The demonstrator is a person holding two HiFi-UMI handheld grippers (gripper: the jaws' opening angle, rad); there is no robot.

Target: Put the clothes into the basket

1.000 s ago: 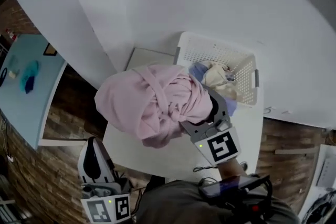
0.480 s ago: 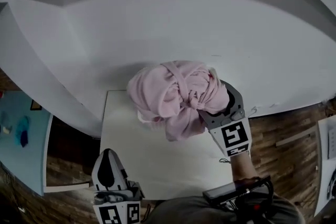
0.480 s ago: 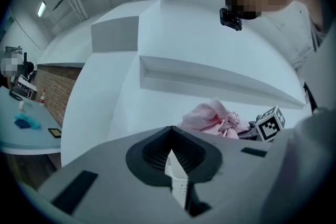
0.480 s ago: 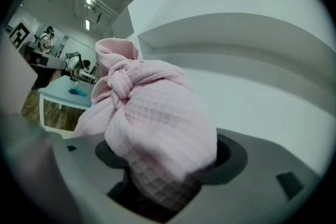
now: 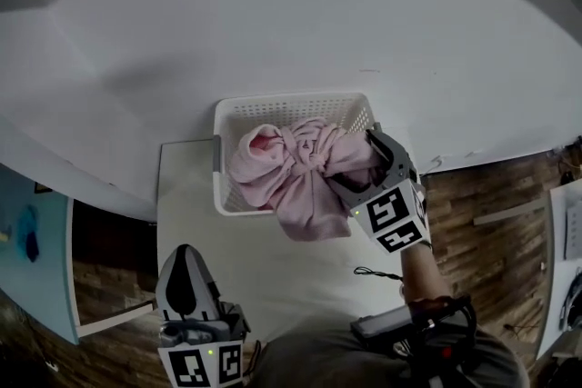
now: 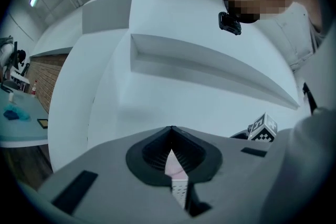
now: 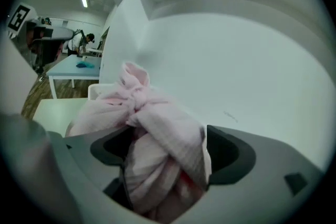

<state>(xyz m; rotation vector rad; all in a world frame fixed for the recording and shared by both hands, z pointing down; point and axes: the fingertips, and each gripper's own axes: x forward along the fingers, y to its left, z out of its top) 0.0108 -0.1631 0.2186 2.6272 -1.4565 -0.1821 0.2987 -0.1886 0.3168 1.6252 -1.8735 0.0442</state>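
A bunched pink garment (image 5: 291, 173) lies in the white perforated basket (image 5: 291, 107), and part of it hangs over the front rim. My right gripper (image 5: 356, 164) is at the garment's right end, just over the basket's right front corner. Its jaws are opening, and the pink garment (image 7: 152, 128) still fills the gap between them, touching both pads. My left gripper (image 5: 185, 261) hangs low at the table's near left edge, shut and empty, with the tips of the left gripper (image 6: 171, 136) meeting.
The basket stands at the back of a white table (image 5: 273, 259), close to a white wall (image 5: 300, 23). A dark cable (image 5: 368, 273) lies on the table near my right wrist. Wood floor shows on both sides, and a light blue table (image 5: 27, 241) stands far left.
The right gripper has carried the pink garment away from me and lowered it into the basket, which was hidden behind the garment half a second ago. The left gripper has stayed low.
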